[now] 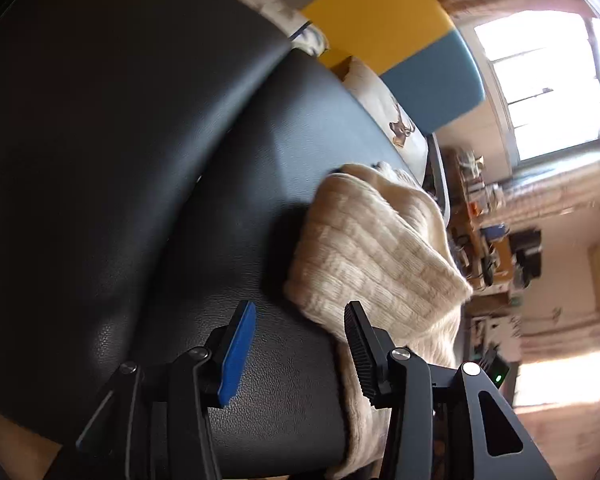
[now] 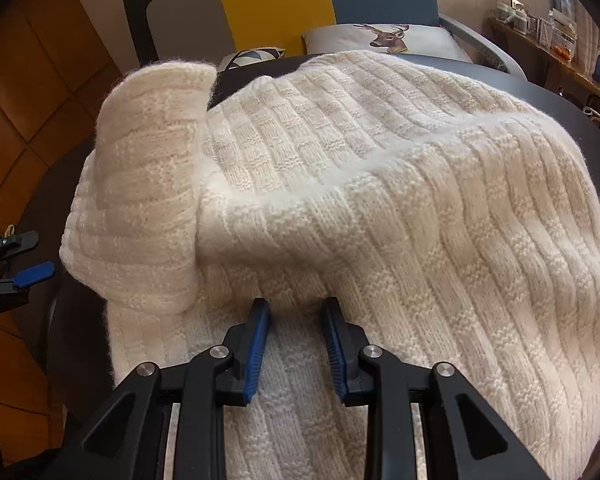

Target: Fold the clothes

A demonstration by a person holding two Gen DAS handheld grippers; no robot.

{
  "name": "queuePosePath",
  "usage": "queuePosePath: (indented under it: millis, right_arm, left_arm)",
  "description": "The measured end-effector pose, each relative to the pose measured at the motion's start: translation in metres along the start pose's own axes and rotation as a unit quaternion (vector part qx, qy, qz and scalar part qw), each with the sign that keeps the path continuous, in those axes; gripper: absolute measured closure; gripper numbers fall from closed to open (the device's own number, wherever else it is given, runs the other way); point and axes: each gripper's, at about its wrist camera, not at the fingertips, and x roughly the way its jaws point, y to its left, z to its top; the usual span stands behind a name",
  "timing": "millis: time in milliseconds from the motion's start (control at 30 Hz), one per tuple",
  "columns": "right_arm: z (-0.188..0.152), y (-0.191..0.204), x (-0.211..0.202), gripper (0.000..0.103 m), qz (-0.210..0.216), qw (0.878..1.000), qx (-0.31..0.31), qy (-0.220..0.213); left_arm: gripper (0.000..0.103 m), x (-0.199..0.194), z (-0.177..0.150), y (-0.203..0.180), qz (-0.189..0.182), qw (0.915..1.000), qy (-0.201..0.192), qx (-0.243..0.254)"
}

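A cream knitted sweater (image 2: 380, 184) lies spread over a black leather surface (image 2: 540, 88), with one sleeve (image 2: 148, 184) folded up at the left. My right gripper (image 2: 296, 308) is open just above the sweater's near part, its jaws on either side of a fold. In the left wrist view the sweater's edge (image 1: 372, 252) drapes over the black surface (image 1: 140, 160). My left gripper (image 1: 300, 312) is open and empty, its right finger close to the knit edge. It also shows at the left edge of the right wrist view (image 2: 24, 276).
A white cushion with a deer print (image 2: 384, 38) lies behind the sweater. Yellow and blue wall panels (image 2: 276, 0) stand at the back. A cluttered shelf (image 2: 548, 36) is at the right. Wooden panels (image 2: 32, 80) are at the left.
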Motion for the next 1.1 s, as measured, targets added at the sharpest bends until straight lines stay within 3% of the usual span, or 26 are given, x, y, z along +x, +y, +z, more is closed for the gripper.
queuePosePath:
  millis: [133, 267, 300, 333, 367, 467, 533, 667, 800, 867, 933, 1000, 1100]
  right_arm:
    - [0.0, 0.001, -0.001, 0.075, 0.003, 1.0, -0.003, 0.003]
    - [0.0, 0.005, -0.002, 0.075, -0.001, 1.0, -0.01, 0.005]
    - [-0.001, 0.007, -0.002, 0.075, -0.004, 1.0, -0.015, 0.005]
    - [-0.001, 0.009, -0.002, 0.075, -0.008, 1.0, -0.016, 0.006]
    - [-0.001, 0.011, -0.003, 0.075, -0.012, 1.0, -0.016, 0.006]
    - [0.002, 0.022, -0.004, 0.074, -0.029, 0.999, -0.031, 0.016]
    - [0.007, 0.03, -0.001, 0.073, -0.024, 0.999, -0.033, 0.02]
    - [0.018, 0.046, 0.008, 0.073, -0.025, 0.998, -0.041, 0.027]
    - [0.031, 0.066, 0.022, 0.073, -0.019, 0.999, -0.037, 0.031]
    - [0.038, 0.076, 0.029, 0.073, -0.013, 0.999, -0.032, 0.032]
    - [0.044, 0.087, 0.037, 0.073, -0.007, 0.999, -0.027, 0.033]
    - [0.051, 0.097, 0.044, 0.073, -0.001, 0.999, -0.022, 0.034]
    - [0.057, 0.1, 0.039, 0.073, 0.074, 0.996, -0.002, 0.041]
  left_arm:
    - [0.053, 0.034, -0.001, 0.011, -0.067, 0.995, 0.039, -0.064]
    - [0.052, 0.057, -0.006, 0.001, -0.088, 0.9899, 0.04, -0.104]
    - [0.059, 0.059, -0.007, -0.006, -0.087, 0.9895, 0.029, -0.112]
    - [0.071, 0.056, -0.007, -0.01, -0.076, 0.9918, 0.006, -0.103]
    - [0.088, 0.054, -0.007, -0.014, -0.063, 0.9934, -0.016, -0.094]
    - [0.092, 0.038, -0.007, -0.039, 0.015, 0.9958, -0.083, -0.036]
    - [0.093, 0.022, -0.011, -0.056, 0.051, 0.9908, -0.125, 0.017]
    - [0.094, -0.013, -0.016, -0.081, 0.09, 0.9726, -0.194, 0.091]
    - [0.094, -0.076, -0.006, -0.071, 0.133, 0.9447, -0.284, 0.097]
    - [0.094, -0.101, 0.01, -0.071, 0.18, 0.9178, -0.341, 0.094]
    - [0.094, -0.126, 0.022, -0.059, 0.244, 0.8839, -0.388, 0.092]
    - [0.094, -0.143, 0.032, -0.037, 0.28, 0.8679, -0.404, 0.072]
    - [0.094, -0.146, 0.053, 0.008, 0.328, 0.8683, -0.371, 0.027]
